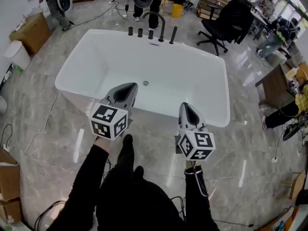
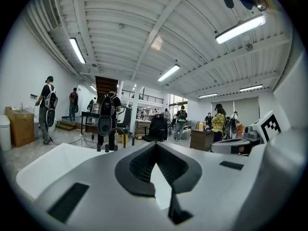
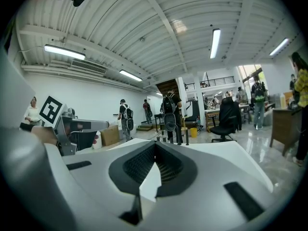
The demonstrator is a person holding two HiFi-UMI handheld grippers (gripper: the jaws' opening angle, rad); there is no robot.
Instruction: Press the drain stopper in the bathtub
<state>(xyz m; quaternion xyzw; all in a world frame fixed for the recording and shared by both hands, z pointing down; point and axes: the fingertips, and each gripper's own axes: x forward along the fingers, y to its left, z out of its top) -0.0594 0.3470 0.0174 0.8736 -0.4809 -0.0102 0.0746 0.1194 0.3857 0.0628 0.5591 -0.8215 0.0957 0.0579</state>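
Observation:
The white bathtub [image 1: 96, 47] stands on a marble floor, and its small round drain stopper [image 1: 146, 83] sits in the middle of the tub floor. My left gripper [image 1: 130, 87] is shut and empty, its tip over the tub's near side, short and left of the stopper. Lower right, my right gripper [image 1: 185, 107] is shut and empty, at the near rim. In the left gripper view the left gripper [image 2: 155, 146] points level across the bathtub [image 2: 53, 160]. The right gripper [image 3: 155, 145] points the same way over the bathtub [image 3: 226, 150]. Neither gripper view shows the stopper.
Black taps and a curved spout [image 1: 151, 32] stand on the tub's far rim. A black office chair [image 1: 226, 23] is at the back right, a cardboard box [image 1: 31, 32] at the left. Cables [image 1: 38, 134] lie on the floor. People stand beyond the tub.

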